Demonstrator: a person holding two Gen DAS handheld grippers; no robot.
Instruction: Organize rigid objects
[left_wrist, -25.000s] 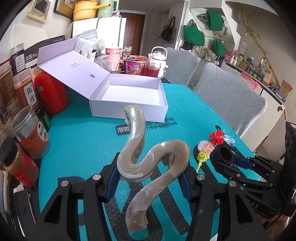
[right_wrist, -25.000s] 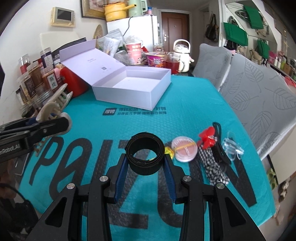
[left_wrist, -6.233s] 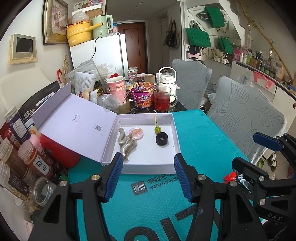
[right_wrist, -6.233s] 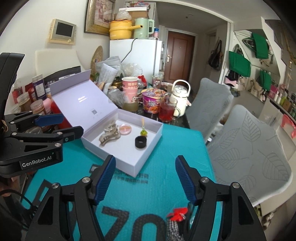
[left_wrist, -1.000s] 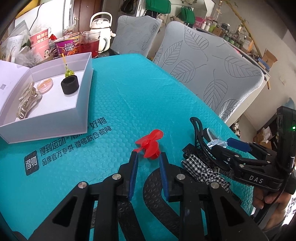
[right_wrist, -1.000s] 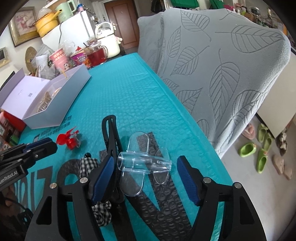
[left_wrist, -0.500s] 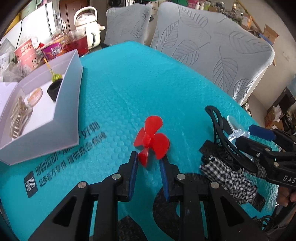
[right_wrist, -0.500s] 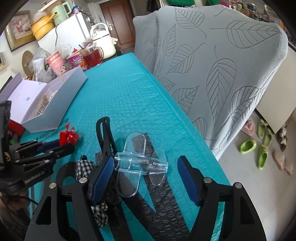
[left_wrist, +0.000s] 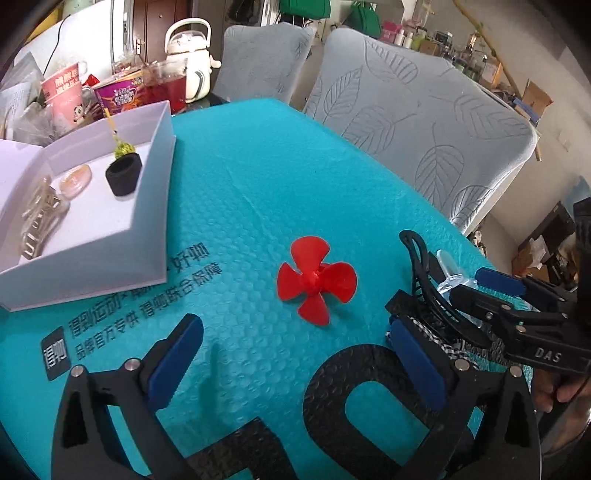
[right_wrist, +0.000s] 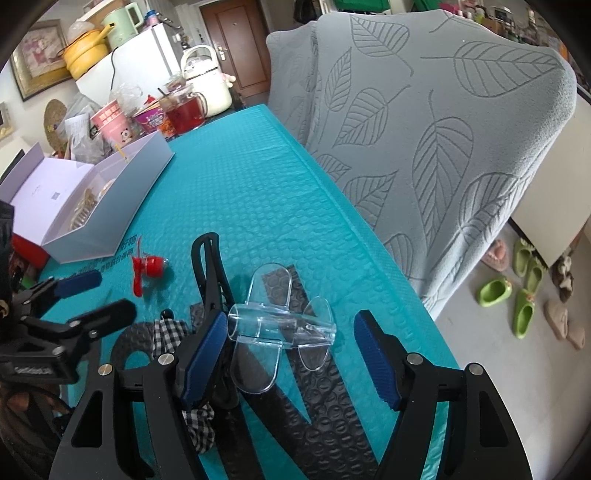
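Left tongs (left_wrist: 299, 363) just sprang open off the red propeller (left_wrist: 316, 284); right tongs (right_wrist: 295, 354) gape around the clear clip (right_wrist: 275, 328).

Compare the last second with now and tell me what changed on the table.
The left gripper let go of the red propeller: its jaws were shut on it a second ago and have just been opening, and the propeller now lies loose on the teal mat ahead of them. The right gripper stays open around the clear plastic piece. The white box and its contents are unchanged.
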